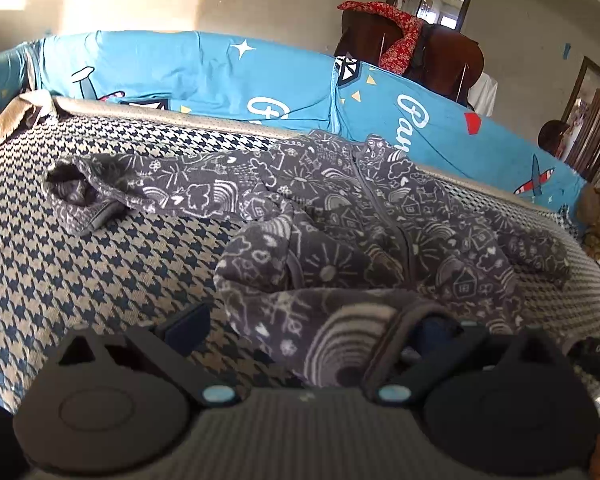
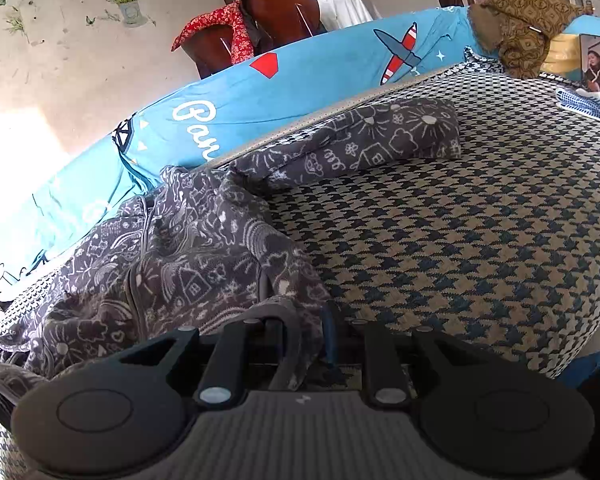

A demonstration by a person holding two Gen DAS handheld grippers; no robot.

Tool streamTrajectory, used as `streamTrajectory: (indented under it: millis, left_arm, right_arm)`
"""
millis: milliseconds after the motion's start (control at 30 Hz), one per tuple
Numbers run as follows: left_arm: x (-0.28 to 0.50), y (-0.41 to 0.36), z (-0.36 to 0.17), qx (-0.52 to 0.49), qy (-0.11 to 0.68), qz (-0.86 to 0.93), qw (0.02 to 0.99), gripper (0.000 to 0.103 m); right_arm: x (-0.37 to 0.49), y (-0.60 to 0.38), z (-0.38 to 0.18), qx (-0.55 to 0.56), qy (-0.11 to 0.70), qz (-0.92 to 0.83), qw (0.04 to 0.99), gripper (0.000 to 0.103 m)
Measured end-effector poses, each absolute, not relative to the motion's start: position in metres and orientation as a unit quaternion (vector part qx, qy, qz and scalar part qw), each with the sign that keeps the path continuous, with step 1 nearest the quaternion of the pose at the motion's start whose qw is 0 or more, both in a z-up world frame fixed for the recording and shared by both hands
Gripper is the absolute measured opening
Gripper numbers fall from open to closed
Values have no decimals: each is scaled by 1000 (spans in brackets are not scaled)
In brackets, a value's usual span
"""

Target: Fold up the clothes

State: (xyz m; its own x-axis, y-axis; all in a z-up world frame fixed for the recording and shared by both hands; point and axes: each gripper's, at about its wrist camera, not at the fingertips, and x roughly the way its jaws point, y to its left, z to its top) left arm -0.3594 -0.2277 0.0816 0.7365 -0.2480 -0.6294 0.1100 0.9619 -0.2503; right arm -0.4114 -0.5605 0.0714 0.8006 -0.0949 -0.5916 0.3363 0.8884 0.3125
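Item: grey fleece zip jacket (image 1: 364, 216), printed with white doodles (houses, rainbows, suns).
Location: laid front-up and rumpled on the houndstooth cover (image 1: 100, 272), its far edge near the blue printed bumper (image 1: 204, 68); one sleeve is stretched out to the left in the left wrist view, cuff open.
Second item: a folded piece of the same printed fleece (image 2: 384, 136), seen in the right wrist view, set apart near the bumper.
Left gripper (image 1: 308, 336): fingers spread wide; a fold of the jacket's hem lies between them and is draped over the right-hand finger, but no pinch is seen.
Right gripper (image 2: 300, 340): jaws drawn nearly together with the ribbed hem edge of the jacket between them; it is judged to be pinched, lightly.
Handling: judged soft, light and limp, with some bulk; the pile is likely to cling rather than slip, and folds are expected to spring slightly.
Stiff part: the zip down the front, which is likely to resist creasing across its length.
Hold points: the hem corners and the shoulder seams are judged best; a single-layer grip is advised (a bunched grip would drag wrinkles along).
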Motion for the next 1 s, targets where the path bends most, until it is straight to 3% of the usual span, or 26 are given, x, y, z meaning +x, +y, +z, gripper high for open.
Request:
streamTrajectory:
  millis: [400, 567, 733, 1000]
  left_arm:
    - [-352, -235, 91, -72, 345, -64, 934, 103]
    - [-338, -247, 76, -35, 382, -65, 921, 103]
    - [-339, -245, 64, -31, 390, -39, 919, 103]
    - [-330, -231, 83, -51, 371, -24, 927, 103]
  right_arm:
    - [-412, -561, 73, 212, 291, -118, 926, 20]
    - [-412, -559, 72, 206, 295, -113, 926, 21]
    - [-410, -558, 69, 194, 307, -116, 925, 30]
    - [-405, -556, 65, 184, 316, -122, 923, 30]
